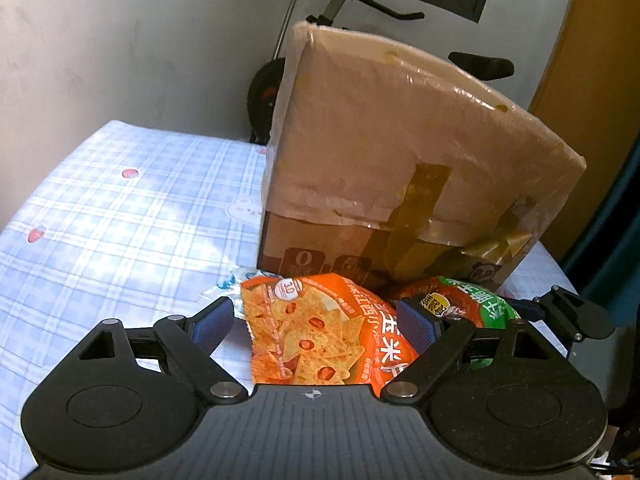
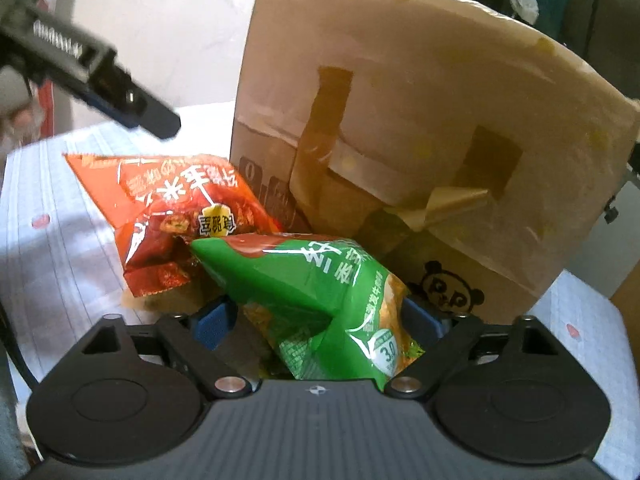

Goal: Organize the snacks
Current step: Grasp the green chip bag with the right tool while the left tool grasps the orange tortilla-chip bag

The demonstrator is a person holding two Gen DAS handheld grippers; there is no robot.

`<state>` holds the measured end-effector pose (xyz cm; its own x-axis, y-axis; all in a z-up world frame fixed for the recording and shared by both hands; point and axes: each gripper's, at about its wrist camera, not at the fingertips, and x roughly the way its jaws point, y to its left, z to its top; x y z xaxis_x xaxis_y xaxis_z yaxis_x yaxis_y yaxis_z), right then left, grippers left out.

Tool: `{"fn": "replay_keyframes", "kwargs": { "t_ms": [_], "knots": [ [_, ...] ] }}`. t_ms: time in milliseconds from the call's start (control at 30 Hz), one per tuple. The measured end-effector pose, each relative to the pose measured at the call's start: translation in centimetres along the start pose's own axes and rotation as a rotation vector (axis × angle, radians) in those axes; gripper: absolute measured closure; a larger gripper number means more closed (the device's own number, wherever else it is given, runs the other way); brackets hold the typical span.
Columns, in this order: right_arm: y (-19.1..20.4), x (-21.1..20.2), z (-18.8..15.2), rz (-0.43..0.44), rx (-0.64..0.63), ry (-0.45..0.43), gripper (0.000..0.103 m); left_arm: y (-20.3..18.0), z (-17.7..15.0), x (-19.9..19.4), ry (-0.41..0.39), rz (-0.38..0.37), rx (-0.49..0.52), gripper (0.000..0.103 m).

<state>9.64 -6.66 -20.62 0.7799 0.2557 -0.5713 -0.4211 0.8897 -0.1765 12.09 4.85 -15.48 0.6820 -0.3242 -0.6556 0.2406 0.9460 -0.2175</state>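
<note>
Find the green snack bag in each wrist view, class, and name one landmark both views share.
Left wrist view: green snack bag at lower right, behind the right finger.
Right wrist view: green snack bag at lower centre, between the fingers.
Shared landmark: the taped brown cardboard box behind it.

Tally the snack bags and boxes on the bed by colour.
Orange chip bag: 1
Red snack bag: 1
Green snack bag: 1
Small white-blue packet: 1
Brown cardboard box: 1
Total: 5
</note>
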Motion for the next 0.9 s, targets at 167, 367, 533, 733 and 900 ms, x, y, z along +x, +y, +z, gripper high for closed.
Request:
{"fn": "replay_keyframes", "kwargs": {
  "t_ms": [167, 367, 533, 733, 900],
  "knots": [
    [-0.2, -0.4, -0.6, 0.004, 0.041, -0.010, 0.020, -0.3, -0.3, 1.7, 0.055, -0.041, -0.013, 0.013],
    [-0.4, -0.9, -1.0, 0.003, 0.068, -0.007, 0.021, -0.7, -1.1, 3.4, 0.075, -0.028, 0.002, 0.009],
    [-0.5, -1.0, -1.0, 0.006, 0.079, -0.007, 0.021, -0.2, -1.6, 4.4, 0.099, -0.030, 0.000, 0.005],
    [-0.4, -1.1, -1.0, 0.005, 0.082, -0.004, 0.021, 0.1, -2.4, 4.9, 0.112, -0.039, -0.004, 0.005],
    [-0.4, -1.0, -1.1, 0.006, 0.088, -0.003, 0.021, 0.5, -2.3, 4.3, 0.102, -0.089, -0.033, 0.033]
  ]
}}
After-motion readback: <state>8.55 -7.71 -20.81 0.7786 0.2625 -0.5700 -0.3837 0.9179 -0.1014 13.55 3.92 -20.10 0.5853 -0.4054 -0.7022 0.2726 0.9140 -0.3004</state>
